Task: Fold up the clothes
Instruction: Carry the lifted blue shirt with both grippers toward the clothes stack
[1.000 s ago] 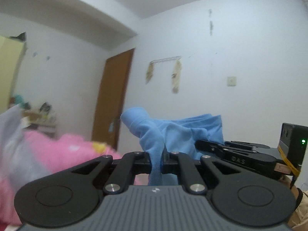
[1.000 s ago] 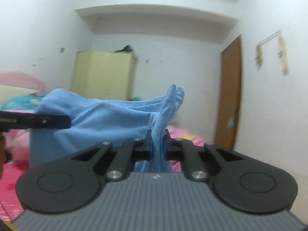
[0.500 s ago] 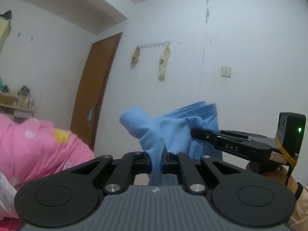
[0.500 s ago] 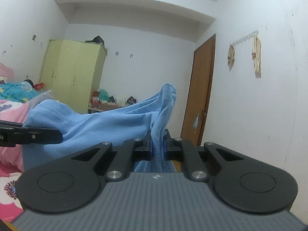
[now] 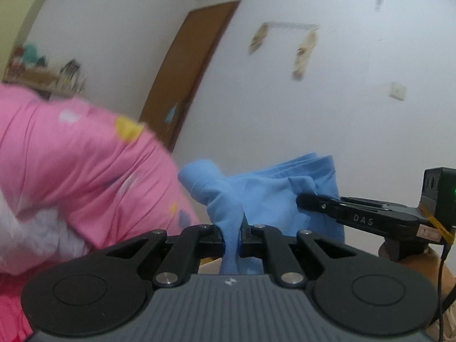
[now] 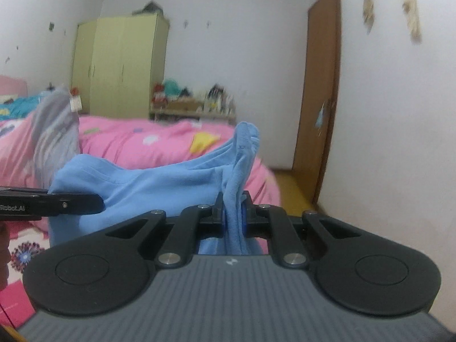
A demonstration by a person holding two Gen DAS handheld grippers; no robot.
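Left wrist view: the left gripper [image 5: 231, 232] has its jaws pinched tight on a bunched edge of the blue garment [image 5: 273, 196], and the right gripper [image 6: 234, 218] clamps another edge, so the cloth hangs between them above the pink bed [image 6: 159, 145]. It looks light, soft and limp, likely to sag and crumple; hems and corners seem the best holds.
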